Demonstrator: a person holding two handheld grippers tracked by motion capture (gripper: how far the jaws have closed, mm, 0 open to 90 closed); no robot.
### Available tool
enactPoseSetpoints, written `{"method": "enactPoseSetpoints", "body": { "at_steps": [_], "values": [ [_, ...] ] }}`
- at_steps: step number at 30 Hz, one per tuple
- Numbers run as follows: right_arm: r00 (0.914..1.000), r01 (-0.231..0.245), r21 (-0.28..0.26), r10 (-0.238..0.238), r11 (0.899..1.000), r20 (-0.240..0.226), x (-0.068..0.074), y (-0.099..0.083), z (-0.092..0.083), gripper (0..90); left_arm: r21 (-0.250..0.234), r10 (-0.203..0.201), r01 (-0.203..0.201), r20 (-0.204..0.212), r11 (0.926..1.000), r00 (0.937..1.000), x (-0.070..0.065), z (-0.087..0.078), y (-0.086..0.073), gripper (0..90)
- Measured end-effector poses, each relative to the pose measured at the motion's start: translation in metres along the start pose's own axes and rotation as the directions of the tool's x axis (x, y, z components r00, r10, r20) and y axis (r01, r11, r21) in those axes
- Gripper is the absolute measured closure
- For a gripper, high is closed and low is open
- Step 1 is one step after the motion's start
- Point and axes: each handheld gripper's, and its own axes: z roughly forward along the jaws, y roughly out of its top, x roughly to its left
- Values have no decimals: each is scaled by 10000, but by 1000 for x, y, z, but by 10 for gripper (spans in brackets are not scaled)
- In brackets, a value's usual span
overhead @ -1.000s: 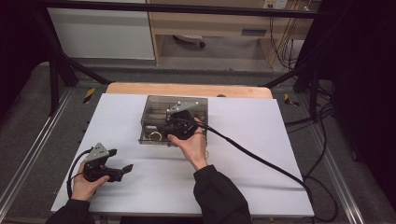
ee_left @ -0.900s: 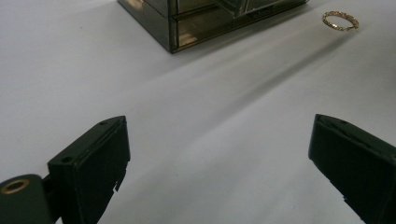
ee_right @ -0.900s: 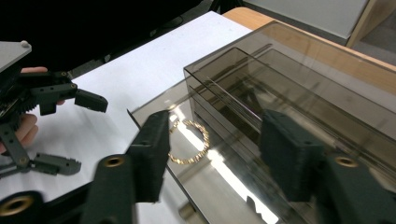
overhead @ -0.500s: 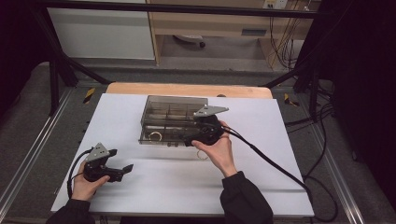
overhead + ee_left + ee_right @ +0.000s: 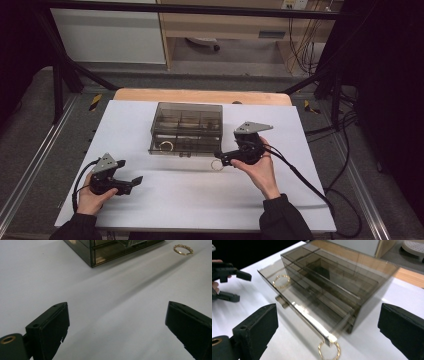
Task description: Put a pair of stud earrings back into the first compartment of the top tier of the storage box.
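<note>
A smoked clear drawer box (image 5: pixel 186 125) stands at the table's middle, its lowest drawer pulled out a little. One gold bracelet (image 5: pixel 166 146) lies in that drawer (image 5: pixel 281 281). A second gold bracelet (image 5: pixel 217 165) lies on the white table by the box's front right corner (image 5: pixel 329 350) (image 5: pixel 183 249). My right gripper (image 5: pixel 222 158) hovers just right of it, pointing left at the box (image 5: pixel 332 290). Its jaws have just been opening and stand wide with nothing between them (image 5: pixel 328 312). At the front left my left gripper (image 5: pixel 134 182) rests open over bare table (image 5: pixel 117 312).
The white table top (image 5: pixel 300 200) sits on a wooden board (image 5: pixel 200 96). A black cable (image 5: pixel 305 182) trails from the right gripper off the table's right side. Metal rails (image 5: pixel 30 170) run along both sides. The other hand's gripper (image 5: pixel 229 272) appears far left in the right gripper view.
My right hand has drawn back from the box's open drawer to the right, and its jaws have opened. The second bracelet now lies uncovered on the table. The left hand stayed put.
</note>
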Motion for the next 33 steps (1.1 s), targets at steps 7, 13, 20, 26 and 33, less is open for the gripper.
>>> {"method": "enactPoseSetpoints", "body": {
  "at_steps": [7,13,20,26,33],
  "values": [
    [9995,-285,150,282,9995,172,-11,-25,-8,32,23,-4,4,-14,10000,10000,0,0,0,50],
    [9987,-452,427,442,9981,234,-20,-45,-5,32,24,-11,11,-4,10000,10000,0,1,0,50],
    [9976,-626,830,597,9946,360,-25,-63,7,43,32,2,-2,-10,10000,10000,0,1,0,50],
    [9964,-733,1141,679,9908,506,-28,-72,25,67,34,-10,10,-11,10000,10000,0,1,0,50],
    [9950,-921,1260,863,9877,511,-30,-79,44,168,25,-10,10,-12,10000,10000,0,1,0,50]
  ]
}}
